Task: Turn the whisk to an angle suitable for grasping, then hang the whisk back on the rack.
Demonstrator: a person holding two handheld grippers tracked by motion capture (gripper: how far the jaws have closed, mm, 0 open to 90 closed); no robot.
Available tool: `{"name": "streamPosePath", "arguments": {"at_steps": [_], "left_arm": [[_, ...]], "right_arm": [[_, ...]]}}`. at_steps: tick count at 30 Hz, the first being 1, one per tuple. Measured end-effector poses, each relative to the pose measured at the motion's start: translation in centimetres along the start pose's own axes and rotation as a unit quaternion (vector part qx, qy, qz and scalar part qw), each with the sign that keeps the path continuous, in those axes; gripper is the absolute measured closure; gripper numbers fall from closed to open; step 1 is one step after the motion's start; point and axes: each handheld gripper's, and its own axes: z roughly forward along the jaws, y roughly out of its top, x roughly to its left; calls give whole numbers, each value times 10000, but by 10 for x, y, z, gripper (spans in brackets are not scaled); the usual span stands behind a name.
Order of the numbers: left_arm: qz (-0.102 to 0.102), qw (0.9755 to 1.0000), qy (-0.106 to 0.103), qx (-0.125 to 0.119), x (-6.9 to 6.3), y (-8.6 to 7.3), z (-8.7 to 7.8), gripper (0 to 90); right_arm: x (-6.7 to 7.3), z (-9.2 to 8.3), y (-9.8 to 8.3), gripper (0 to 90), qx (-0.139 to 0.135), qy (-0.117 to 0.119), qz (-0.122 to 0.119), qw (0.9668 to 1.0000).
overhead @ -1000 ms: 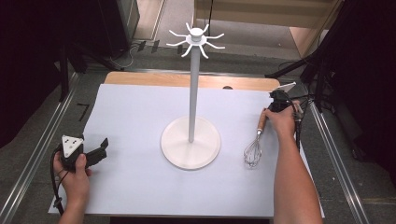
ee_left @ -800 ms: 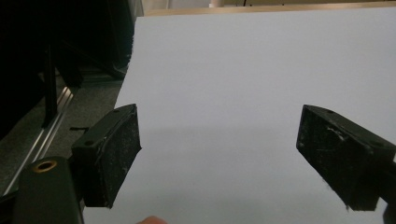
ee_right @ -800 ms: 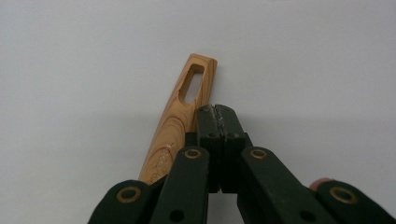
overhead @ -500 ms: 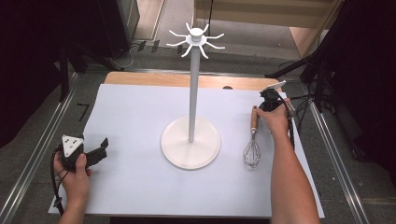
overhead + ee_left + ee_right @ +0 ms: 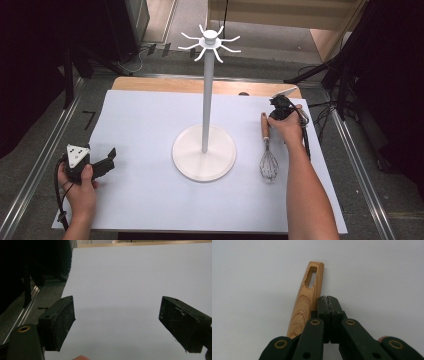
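A whisk lies on the white sheet right of the stand, its wooden handle (image 5: 264, 129) pointing away from me and its wire head (image 5: 269, 166) nearer. My right gripper (image 5: 273, 115) is shut with nothing between its pads, tips down right beside the handle's far end. In the right gripper view the closed jaws (image 5: 327, 301) lie right against the slotted wooden handle (image 5: 305, 305). My left gripper (image 5: 106, 161) rests near the sheet's left front corner, open and empty; its pads (image 5: 60, 323) stand wide apart over bare sheet.
A white stand (image 5: 206, 95) with a round base (image 5: 187, 165) and several hooks at its top (image 5: 210, 40) rises mid-table. The white sheet (image 5: 145, 125) covers a wooden table (image 5: 150, 84). Metal rails run along both sides. Dark equipment surrounds the table.
My right hand moved left with its shut gripper, and the whisk handle's far end swung left with it while the wire head stayed put. The left hand has not moved.
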Motion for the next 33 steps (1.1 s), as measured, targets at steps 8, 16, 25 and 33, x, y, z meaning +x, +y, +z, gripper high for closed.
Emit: {"name": "streamPosePath", "arguments": {"at_steps": [8,16,25,33], "left_arm": [[-19,10000,-5,-19,0,0,0,144],[-1,10000,-5,-11,0,0,0,144],[32,10000,-19,-31,0,0,-1,144],[42,10000,-16,-22,0,0,-1,144]], "right_arm": [[7,-7,0,791,-24,-187,-84,9998],[3,-20,-3,460,145,-190,52,9997],[3,-26,-14,388,328,-25,168,9993],[-1,-36,-24,390,306,-48,383,9988]]}}
